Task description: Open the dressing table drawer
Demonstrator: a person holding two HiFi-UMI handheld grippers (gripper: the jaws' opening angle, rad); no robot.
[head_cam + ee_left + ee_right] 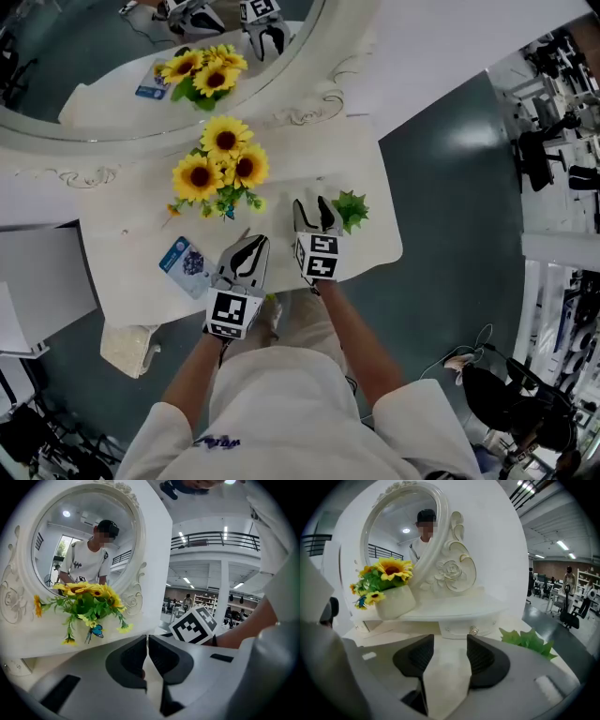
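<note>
Plainly, the white dressing table (127, 258) fills the middle of the head view, with its oval mirror (112, 66) along the top edge. Farthest left on the tabletop lies a small blue packet (185, 262), flat and close to the front edge. Just beyond it, toward the mirror, stands a bunch of sunflowers (221, 167), and the left gripper view shows a little blue butterfly (97, 630) clipped among the stems. The left gripper (247, 247) hangs over the front edge of the table, just right of the packet, pointing toward the flowers. Its jaws are closed, the two dark pads pressed nearly flat against each other; whether anything thin sits between them cannot be made out. Next to it on the right, a little farther in over the tabletop, is the right gripper (315, 208), with its jaws standing apart and only bare tabletop showing in the gap. In the right gripper view the drawer (461, 629) lies straight ahead under the raised shelf at the mirror's foot. It is pushed in, and its small shiny knob (474, 630) shows just past the tip of the right-hand jaw, apart from it. Farthest right, a green leafy sprig (351, 209) sits on the tabletop just beside the right gripper.
</note>
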